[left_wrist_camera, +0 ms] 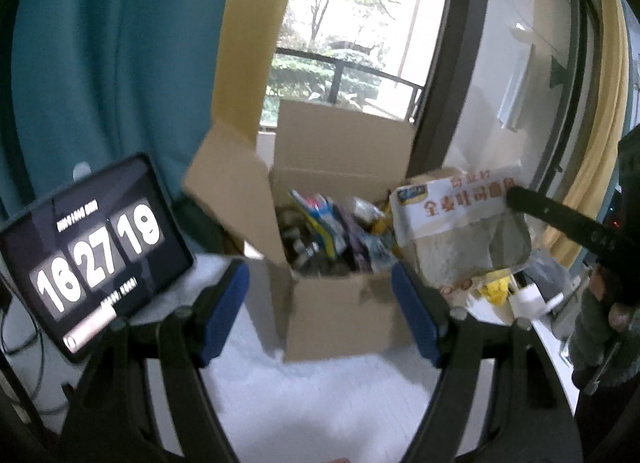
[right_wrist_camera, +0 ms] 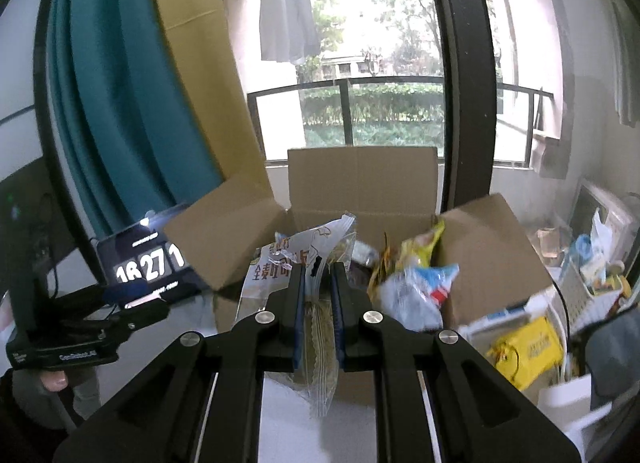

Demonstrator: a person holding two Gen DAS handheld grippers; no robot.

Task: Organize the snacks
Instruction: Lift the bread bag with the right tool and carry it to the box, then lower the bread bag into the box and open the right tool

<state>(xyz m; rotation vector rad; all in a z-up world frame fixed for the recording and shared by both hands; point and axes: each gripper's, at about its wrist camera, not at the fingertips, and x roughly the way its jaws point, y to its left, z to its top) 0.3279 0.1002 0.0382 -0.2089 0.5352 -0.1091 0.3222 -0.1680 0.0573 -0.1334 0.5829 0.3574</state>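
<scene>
An open cardboard box point(left_wrist_camera: 340, 315) point(right_wrist_camera: 360, 179) stands on the white table, filled with several snack packets, among them a yellow bag point(right_wrist_camera: 424, 247) and a blue and white bag point(right_wrist_camera: 420, 291). My right gripper point(right_wrist_camera: 318, 283) is shut on the clear edge of a toast bread bag point(right_wrist_camera: 276, 267) and holds it in the air at the box's near side. In the left wrist view the bread bag point(left_wrist_camera: 460, 231) hangs at the box's right, with the right gripper point(left_wrist_camera: 520, 199) reaching in from the right. My left gripper point(left_wrist_camera: 320, 311) point(right_wrist_camera: 132, 295) is open and empty, short of the box.
A tablet showing a clock point(left_wrist_camera: 92, 255) point(right_wrist_camera: 148, 267) leans at the left beside teal and yellow curtains. To the right of the box sit a white basket point(right_wrist_camera: 576, 287) with packets and a yellow packet point(right_wrist_camera: 528, 347). A window frame and balcony railing lie behind.
</scene>
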